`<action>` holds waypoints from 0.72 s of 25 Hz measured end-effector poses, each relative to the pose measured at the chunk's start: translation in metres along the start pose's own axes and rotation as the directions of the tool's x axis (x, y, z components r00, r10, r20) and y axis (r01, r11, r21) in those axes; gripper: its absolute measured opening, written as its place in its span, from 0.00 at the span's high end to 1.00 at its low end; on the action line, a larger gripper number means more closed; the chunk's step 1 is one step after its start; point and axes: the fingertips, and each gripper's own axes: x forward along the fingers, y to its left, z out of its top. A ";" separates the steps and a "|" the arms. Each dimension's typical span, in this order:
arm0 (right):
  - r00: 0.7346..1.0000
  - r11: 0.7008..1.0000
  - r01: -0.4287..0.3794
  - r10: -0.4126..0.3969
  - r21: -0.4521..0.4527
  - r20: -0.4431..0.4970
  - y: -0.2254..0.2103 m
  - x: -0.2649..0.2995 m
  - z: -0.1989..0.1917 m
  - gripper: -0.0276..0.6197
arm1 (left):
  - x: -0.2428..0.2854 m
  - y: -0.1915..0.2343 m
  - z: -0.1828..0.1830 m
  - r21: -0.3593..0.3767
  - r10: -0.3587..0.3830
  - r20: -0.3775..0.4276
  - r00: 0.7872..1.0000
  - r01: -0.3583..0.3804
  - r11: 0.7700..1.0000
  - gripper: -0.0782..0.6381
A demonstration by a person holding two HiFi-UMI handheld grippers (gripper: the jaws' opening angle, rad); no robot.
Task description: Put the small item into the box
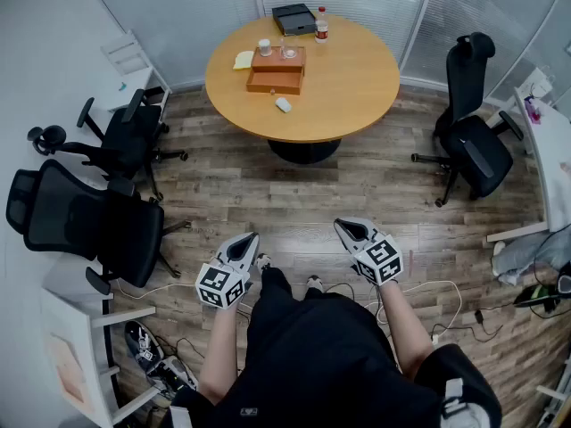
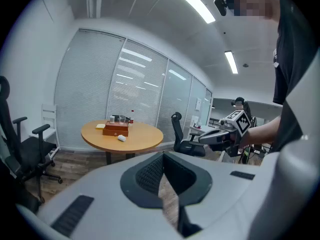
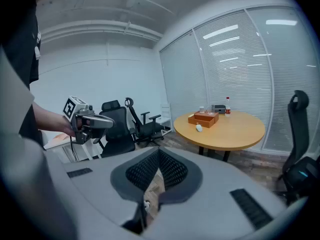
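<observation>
The person stands on the wood floor well apart from the round table [image 1: 357,87], which lies at 12 o'clock from them. Both forearms are bent at the elbows and held out at waist height, roughly level with each other, and both tools point toward 12 o'clock. The left gripper [image 1: 245,243] has its jaws drawn together with nothing between them; only floor shows through the narrow slit behind the tips. The right gripper [image 1: 351,230] is closed the same way and also carries nothing. The marker cubes sit at the near ends, just above the hands.

On the table stands the wooden box [image 1: 277,69], and its lower part juts toward 6 o'clock like a pulled-out drawer. Whether anything lies inside is too small to tell. A small white cup [image 1: 265,47] and a clear glass piece [image 1: 288,53] rest on the box's top. The small white item [image 1: 283,104] lies on the bare tabletop just at 6 o'clock of the box, outside it. A yellow pad [image 1: 244,59] lies at 9 o'clock of the box, and a red-capped bottle [image 1: 321,25] stands at 1 o'clock, beside a black case [image 1: 293,18]
</observation>
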 end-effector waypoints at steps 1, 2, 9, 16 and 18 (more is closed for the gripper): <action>1.000 1.000 0.002 -0.002 0.002 0.003 -0.001 0.000 0.001 0.95 | 0.000 0.001 0.000 0.000 -0.001 -0.003 1.000 0.001 1.000 0.88; 1.000 1.000 0.002 -0.002 0.004 0.006 -0.001 0.001 0.003 0.95 | 0.001 0.003 -0.001 0.000 -0.001 -0.005 1.000 0.001 1.000 0.88; 1.000 1.000 -0.010 0.010 0.023 0.001 -0.002 0.005 0.002 0.95 | 0.007 0.009 -0.001 -0.003 -0.008 -0.007 1.000 0.008 1.000 0.88; 1.000 1.000 -0.020 0.020 0.017 -0.006 -0.003 0.012 0.006 0.95 | 0.012 0.016 0.005 -0.001 -0.014 -0.002 1.000 0.014 1.000 0.88; 1.000 1.000 -0.021 0.021 0.015 -0.008 -0.002 0.016 0.008 0.95 | 0.011 0.020 0.006 -0.005 -0.011 -0.001 1.000 0.011 1.000 0.88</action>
